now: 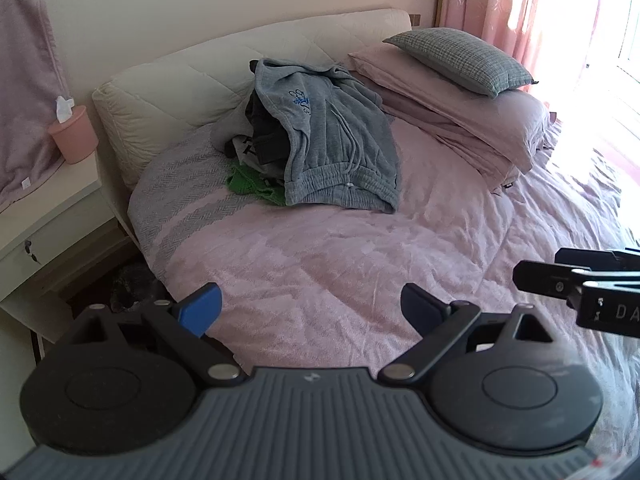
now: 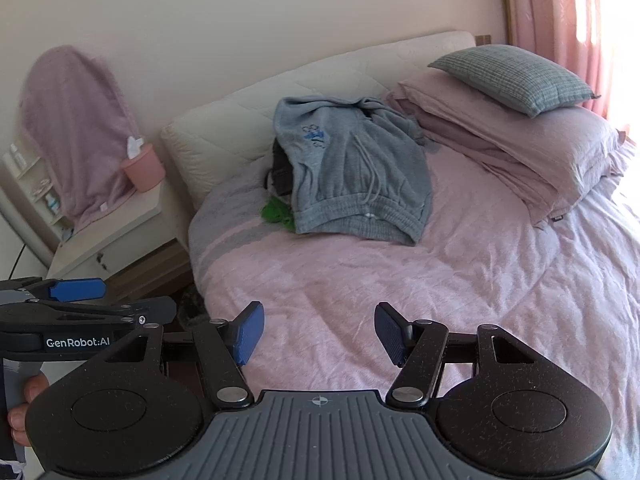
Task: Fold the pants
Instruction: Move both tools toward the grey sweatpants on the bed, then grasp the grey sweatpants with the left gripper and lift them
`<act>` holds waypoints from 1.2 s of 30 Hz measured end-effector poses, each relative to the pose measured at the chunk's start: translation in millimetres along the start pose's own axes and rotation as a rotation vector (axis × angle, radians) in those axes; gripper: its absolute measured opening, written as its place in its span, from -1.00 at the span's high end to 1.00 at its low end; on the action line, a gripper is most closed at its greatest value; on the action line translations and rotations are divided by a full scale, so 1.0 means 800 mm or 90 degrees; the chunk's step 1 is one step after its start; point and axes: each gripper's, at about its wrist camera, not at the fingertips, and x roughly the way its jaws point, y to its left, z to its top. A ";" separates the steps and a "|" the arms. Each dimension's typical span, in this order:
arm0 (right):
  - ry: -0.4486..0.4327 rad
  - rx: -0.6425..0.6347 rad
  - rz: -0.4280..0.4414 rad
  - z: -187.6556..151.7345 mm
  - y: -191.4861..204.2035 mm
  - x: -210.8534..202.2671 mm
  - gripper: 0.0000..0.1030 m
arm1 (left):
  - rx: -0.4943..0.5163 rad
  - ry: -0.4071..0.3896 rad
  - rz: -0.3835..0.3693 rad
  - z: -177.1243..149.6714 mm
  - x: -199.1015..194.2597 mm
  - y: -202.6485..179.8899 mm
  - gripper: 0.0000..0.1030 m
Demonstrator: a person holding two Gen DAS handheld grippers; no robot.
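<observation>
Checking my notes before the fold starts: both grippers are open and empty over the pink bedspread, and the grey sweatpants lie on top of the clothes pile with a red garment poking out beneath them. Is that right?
One thing is wrong: the garment poking out under the grey sweatpants is green, not red, as both wrist views show. The left gripper and right gripper are indeed open and empty over the pink bedspread.

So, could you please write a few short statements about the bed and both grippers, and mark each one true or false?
1. The grey pants lie on top of the clothes pile. True.
2. The left gripper holds the pants. False: it is open and empty.
3. The right gripper is open. True.
4. The checked pillow lies under the pink pillow. False: it rests on top.
5. A pink tissue holder stands on the nightstand. True.
</observation>
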 end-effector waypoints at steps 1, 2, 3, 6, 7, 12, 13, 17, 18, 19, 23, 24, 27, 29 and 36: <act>-0.001 0.010 -0.006 0.004 -0.004 0.006 -0.13 | 0.009 0.002 -0.004 0.008 0.010 0.003 -0.83; -0.001 0.022 -0.012 0.010 -0.008 0.014 -0.13 | 0.020 0.004 -0.008 0.018 0.022 0.007 -0.83; -0.001 0.032 -0.017 0.015 -0.010 0.021 -0.13 | 0.029 0.006 -0.012 0.028 0.035 0.012 -0.83; -0.001 0.072 -0.035 0.035 -0.020 0.054 -0.13 | 0.064 0.011 -0.019 0.064 0.077 0.030 -0.83; -0.002 0.086 -0.043 0.041 -0.021 0.065 -0.13 | 0.075 0.012 -0.021 0.078 0.092 0.038 -0.83; -0.008 0.182 -0.100 0.086 -0.031 0.137 -0.13 | 0.135 0.028 -0.047 0.160 0.178 0.080 -0.83; -0.004 0.206 -0.107 0.099 -0.033 0.152 -0.13 | 0.147 0.026 -0.058 0.179 0.194 0.088 -0.83; -0.004 0.251 -0.143 0.144 -0.024 0.208 -0.13 | 0.209 0.027 -0.088 0.257 0.263 0.115 -0.83; -0.005 0.264 -0.150 0.154 -0.022 0.221 -0.13 | 0.226 0.024 -0.094 0.277 0.281 0.120 -0.82; -0.007 0.278 -0.155 0.164 -0.021 0.233 -0.13 | 0.242 0.019 -0.101 0.295 0.296 0.123 -0.82; -0.007 0.325 -0.186 0.192 -0.018 0.282 -0.13 | 0.320 -0.008 -0.115 0.369 0.362 0.130 -0.82; -0.007 0.333 -0.197 0.197 -0.019 0.291 -0.13 | 0.338 -0.015 -0.117 0.385 0.378 0.129 -0.82; -0.006 0.364 -0.229 0.207 -0.026 0.313 -0.13 | 0.384 -0.023 -0.111 0.426 0.429 0.119 -0.82; -0.006 0.388 -0.246 0.210 -0.035 0.322 -0.13 | 0.405 -0.016 -0.106 0.453 0.464 0.112 -0.82; 0.010 0.479 -0.305 0.201 -0.077 0.337 -0.13 | 0.439 0.030 -0.087 0.507 0.581 0.088 -0.82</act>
